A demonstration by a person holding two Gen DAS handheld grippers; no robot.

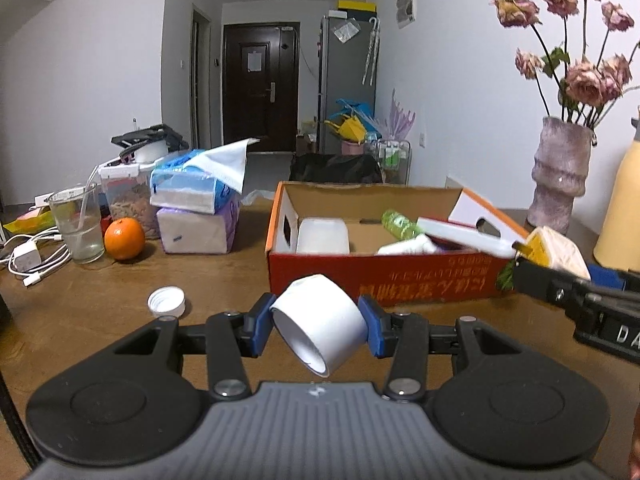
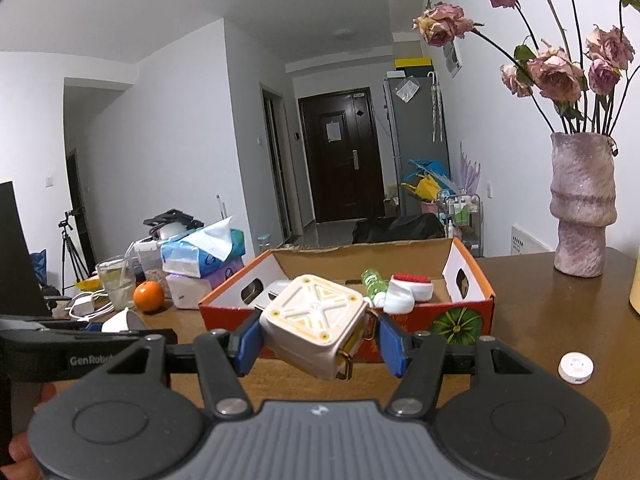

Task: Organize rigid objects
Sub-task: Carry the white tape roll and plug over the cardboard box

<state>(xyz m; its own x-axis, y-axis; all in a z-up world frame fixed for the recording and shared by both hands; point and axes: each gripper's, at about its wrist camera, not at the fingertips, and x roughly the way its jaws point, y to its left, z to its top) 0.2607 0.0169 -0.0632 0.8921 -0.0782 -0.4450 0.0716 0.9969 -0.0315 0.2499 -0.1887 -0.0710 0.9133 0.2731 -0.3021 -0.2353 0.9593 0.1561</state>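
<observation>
Now 2 tongs, left tongs (image 1: 316,326) clamping 1 white cup (image 1: 320,322), right tongs (image 2: 314,340) clamping 1 cream box (image 2: 314,324).

White walls (image 1: 80,80), dark entry door (image 1: 260,80) down hallway, grey fridge (image 1: 346,80), brown wooden table (image 1: 100,312).

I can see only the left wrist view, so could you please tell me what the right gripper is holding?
Observer: The right gripper is clamped on a cream, square-faced box with yellow trim and a raised X on top.
Operator: Thank you. Is anything lying on the table to its right?
Observer: Yes, a small round white disc lies on the table, apart from the cardboard box.
Operator: Is there anything red inside the cardboard box?
Observer: Yes, a white item with a red top sits near the box's right end, beside a green bottle.
</observation>
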